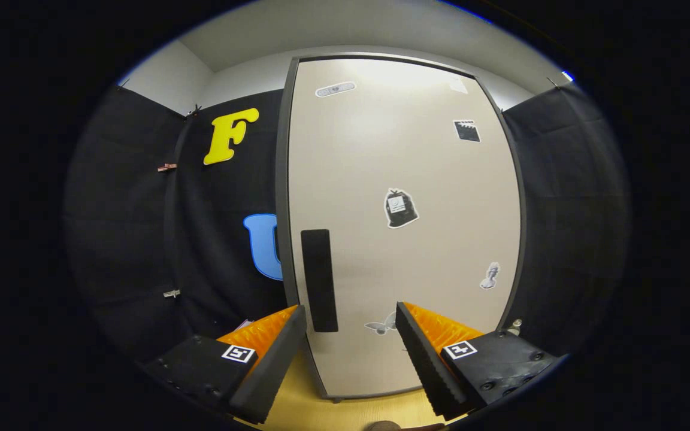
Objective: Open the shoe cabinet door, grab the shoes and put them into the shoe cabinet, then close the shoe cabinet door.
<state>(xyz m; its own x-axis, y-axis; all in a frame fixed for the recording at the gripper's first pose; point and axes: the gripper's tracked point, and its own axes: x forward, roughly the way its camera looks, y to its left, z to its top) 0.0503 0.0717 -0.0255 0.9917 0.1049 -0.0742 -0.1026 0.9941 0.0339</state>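
The shoe cabinet door (402, 221) stands closed just ahead of the tool (351, 326), whose fingers are spread wide and empty near the dark handle (319, 280). By my judgement, every step remains undone.

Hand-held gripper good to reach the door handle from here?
Probably yes. The hand-held gripper is open, and the dark handle on the closed cabinet door sits just ahead of its fingers, with nothing between them.

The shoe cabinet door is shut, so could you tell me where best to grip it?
Take the dark vertical handle near the shoe cabinet door's left edge, probably approaching head-on. It is tall and narrow, so the open tool, fingers empty, could likely close across its width.
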